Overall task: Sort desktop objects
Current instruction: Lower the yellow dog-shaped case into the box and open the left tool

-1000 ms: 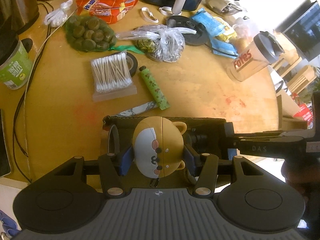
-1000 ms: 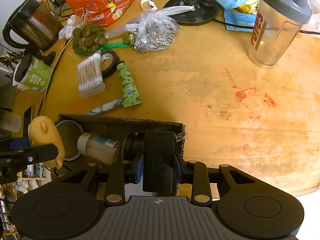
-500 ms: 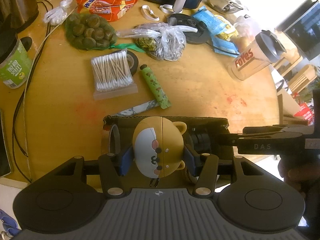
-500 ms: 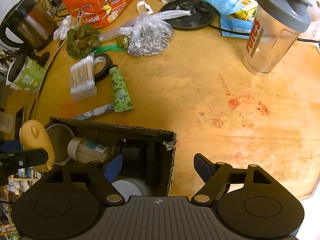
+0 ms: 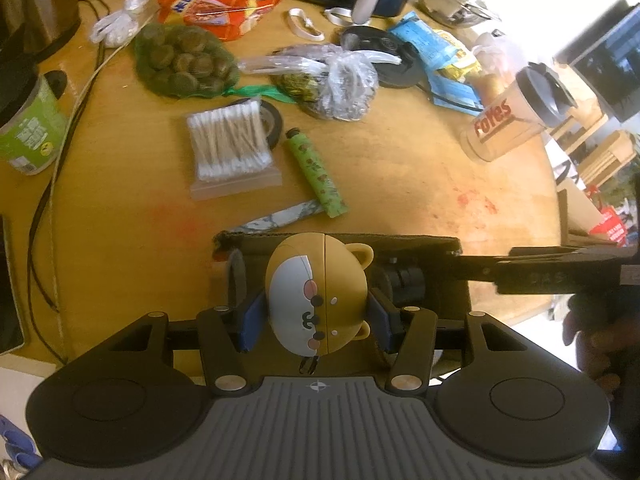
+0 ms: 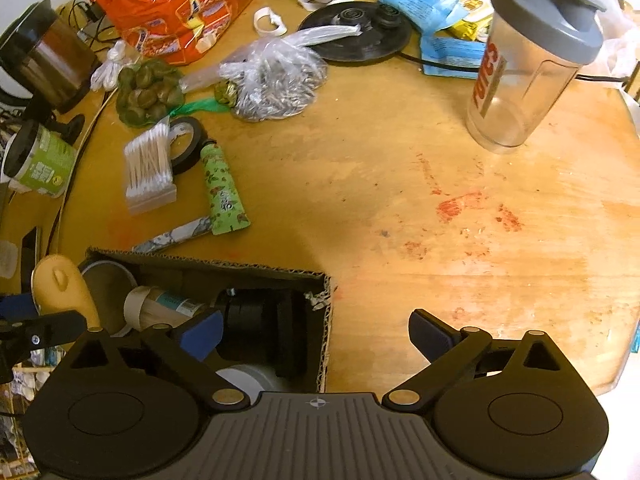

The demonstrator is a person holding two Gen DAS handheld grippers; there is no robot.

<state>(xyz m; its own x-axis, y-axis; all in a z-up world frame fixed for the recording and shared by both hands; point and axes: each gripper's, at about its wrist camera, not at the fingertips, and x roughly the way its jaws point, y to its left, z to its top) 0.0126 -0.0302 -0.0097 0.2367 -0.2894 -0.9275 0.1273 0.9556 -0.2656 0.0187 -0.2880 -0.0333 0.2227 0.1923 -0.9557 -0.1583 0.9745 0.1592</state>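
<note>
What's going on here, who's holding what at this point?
A person is tidying a cluttered wooden table into a cardboard box with two handheld grippers. The left gripper is shut on a bear-shaped toy, held over the box. The right gripper is open and holds nothing, at the box's edge. A black object and a round container lie in the box. Cotton swabs and a green tube remain on the table.

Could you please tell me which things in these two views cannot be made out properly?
- Left wrist view: the cardboard box interior is mostly hidden behind the bear toy held in the left tongs.
- Right wrist view: the grey round object in the box is cut off by the tongs' body.
- Right wrist view: the bear toy's face is turned away.
- Both views: the shaker bottle logo is only partly readable.
</note>
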